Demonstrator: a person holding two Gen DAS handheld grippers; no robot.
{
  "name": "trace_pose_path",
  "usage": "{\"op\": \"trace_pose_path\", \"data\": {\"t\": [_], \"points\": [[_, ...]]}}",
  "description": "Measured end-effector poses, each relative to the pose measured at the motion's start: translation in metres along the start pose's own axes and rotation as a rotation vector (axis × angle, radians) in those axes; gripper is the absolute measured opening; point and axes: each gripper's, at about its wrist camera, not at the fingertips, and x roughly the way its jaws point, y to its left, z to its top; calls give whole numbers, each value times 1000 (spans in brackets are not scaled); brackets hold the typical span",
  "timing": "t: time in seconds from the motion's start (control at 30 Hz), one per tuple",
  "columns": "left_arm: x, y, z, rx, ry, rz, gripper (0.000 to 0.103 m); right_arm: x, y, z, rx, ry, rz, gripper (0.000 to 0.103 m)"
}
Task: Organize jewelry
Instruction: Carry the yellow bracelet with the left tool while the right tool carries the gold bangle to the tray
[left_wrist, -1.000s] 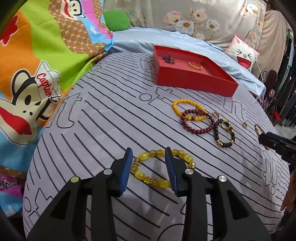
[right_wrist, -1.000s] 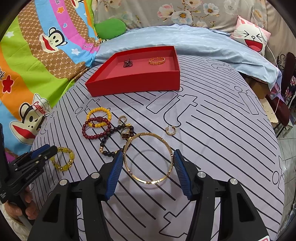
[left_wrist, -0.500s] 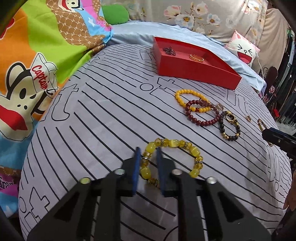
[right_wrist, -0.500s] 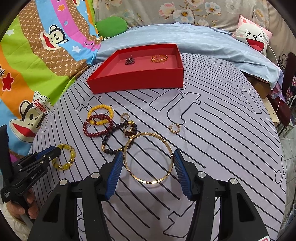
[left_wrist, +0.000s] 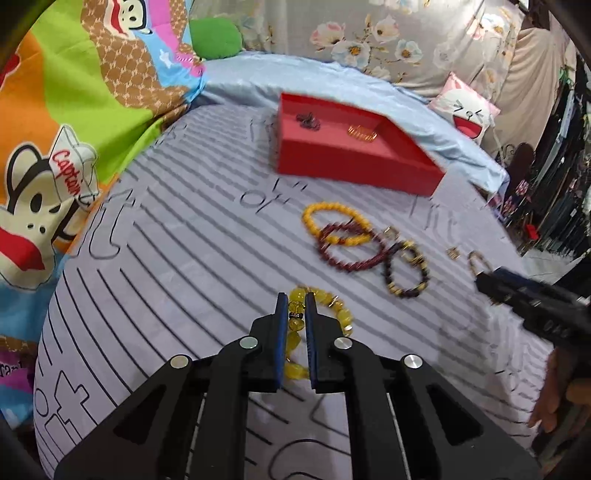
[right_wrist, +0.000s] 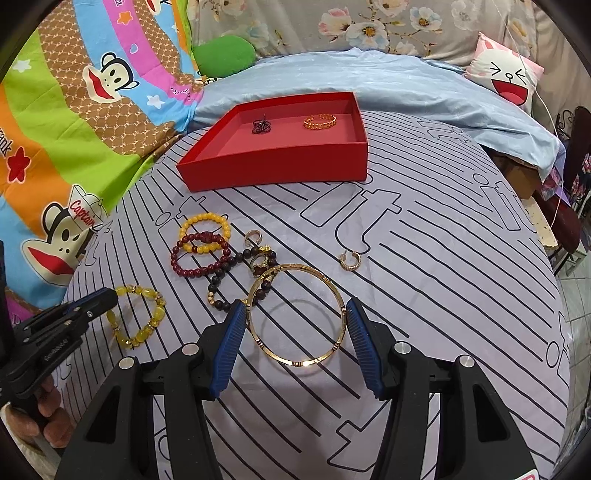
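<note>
A yellow glass-bead bracelet lay at the near left of the striped bedspread, one side of its loop pinched between the clenched jaws of the left gripper, the rest draped at about four o'clock of the tips. The pick-up step looked in hand, the lift barely begun. At one o'clock of the bracelet sat the remaining pile: an amber bead bracelet, a dark red one and a black-bead one. Beyond, at twelve o'clock, stood the red tray, holding a gold ring and a dark brooch. The right gripper straddled a gold bangle, jaws touching its sides. Next, arguably: carry the bracelet clear of the pile, release over the tray.
</note>
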Motion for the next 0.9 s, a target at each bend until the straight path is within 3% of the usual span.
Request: {"op": "trace_pose_path", "data": {"t": [0.47, 0.7, 0.9], "points": [[-37, -40, 67, 50, -85, -107, 9, -11, -4, 34, 3, -19, 41, 54], [-29, -59, 128, 83, -144, -157, 9, -9, -12, 89, -6, -85, 58, 54], [1, -71, 185, 103, -176, -178, 9, 12, -16, 145, -21, -116, 56, 54]]}}
